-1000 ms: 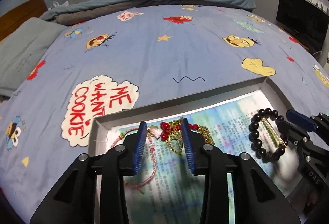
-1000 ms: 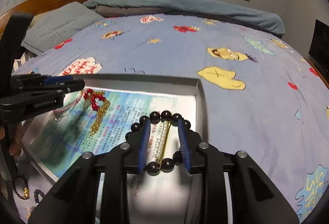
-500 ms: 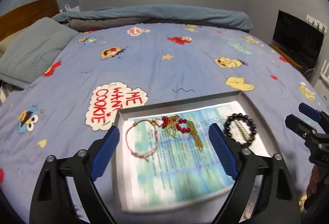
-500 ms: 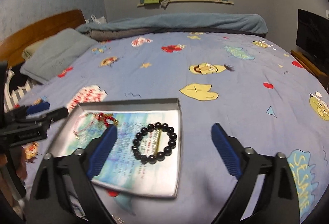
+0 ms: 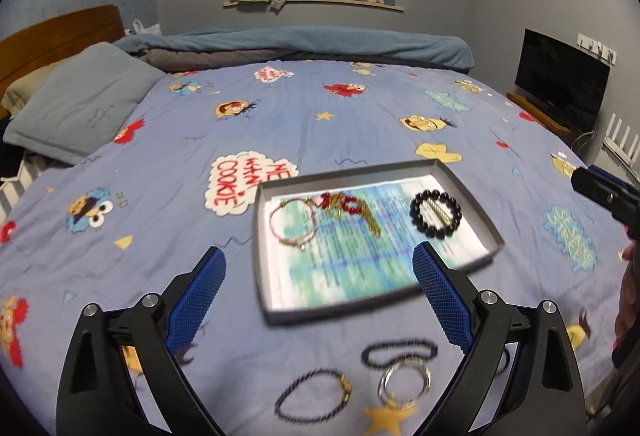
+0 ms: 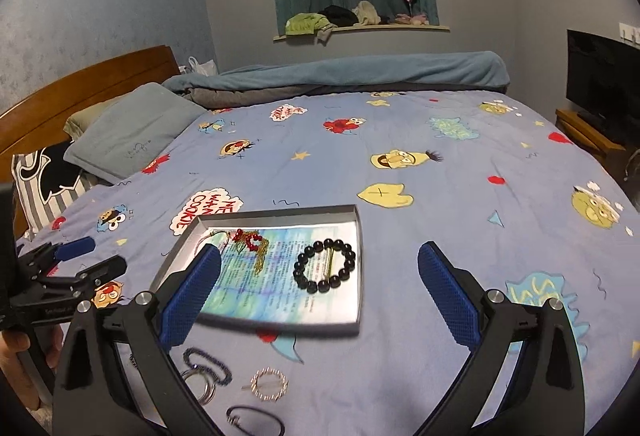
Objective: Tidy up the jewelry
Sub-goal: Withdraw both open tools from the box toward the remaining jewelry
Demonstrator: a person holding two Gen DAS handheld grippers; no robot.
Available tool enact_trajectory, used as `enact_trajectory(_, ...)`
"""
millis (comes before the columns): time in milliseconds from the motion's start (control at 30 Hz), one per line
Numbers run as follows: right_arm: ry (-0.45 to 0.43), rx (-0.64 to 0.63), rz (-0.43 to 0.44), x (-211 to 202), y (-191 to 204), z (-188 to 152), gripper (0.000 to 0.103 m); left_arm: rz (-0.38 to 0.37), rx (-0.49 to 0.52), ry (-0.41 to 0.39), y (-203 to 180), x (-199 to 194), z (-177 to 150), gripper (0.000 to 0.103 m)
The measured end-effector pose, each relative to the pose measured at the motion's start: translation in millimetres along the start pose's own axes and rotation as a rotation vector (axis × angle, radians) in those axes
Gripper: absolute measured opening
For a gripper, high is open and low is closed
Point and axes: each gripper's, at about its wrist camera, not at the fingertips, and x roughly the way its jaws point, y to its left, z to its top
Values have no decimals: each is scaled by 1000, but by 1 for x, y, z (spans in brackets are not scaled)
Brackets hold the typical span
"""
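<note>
A grey tray [image 5: 472, 188] [image 6: 276, 213] with printed paper lies on the bed. In it lie a black bead bracelet [image 5: 435, 215] [image 6: 325, 270], a pink cord bracelet [image 5: 292, 228] and a gold and red piece [image 5: 348, 206] [image 6: 252, 241]. Loose on the sheet in front are a dark cord bracelet [image 5: 312, 394], silver rings [image 5: 405, 382] [image 6: 200, 382], a dark bead strand [image 5: 398, 350] [image 6: 208, 360] and a beaded ring [image 6: 269, 384]. My left gripper [image 5: 318, 300] is open and empty, raised before the tray. My right gripper [image 6: 319, 298] is open and empty too.
The bed has a blue cartoon sheet [image 5: 280, 116], a grey pillow [image 5: 84, 100] at the left and a rolled blanket [image 5: 304, 48] at the back. A black screen [image 5: 560, 80] stands at the right. The other gripper shows at each view's edge [image 5: 608, 192] [image 6: 64, 272].
Both grippers opened wide, let go of the jewelry in the tray and pulled back and up. The loose pieces in front of the tray have come into view.
</note>
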Motion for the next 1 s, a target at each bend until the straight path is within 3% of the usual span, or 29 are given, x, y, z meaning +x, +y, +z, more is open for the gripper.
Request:
enact_trajectory(233, 20, -37, -18, -28, 13, -19, 97, 5, 12, 5, 10, -25, -30, 94)
enact_trajectory(500, 46, -62, -15, -41, 34, -61, 97, -5, -44, 31, 26, -34, -72, 94)
enact_trajectory(833, 134, -74, -38, -11, 46, -123, 97, 7, -68, 50, 30, -18, -114, 94)
enact_trajectory(1000, 132, -84, -76, 2, 39, -142, 97, 27, -45, 81, 30, 1, -129, 94)
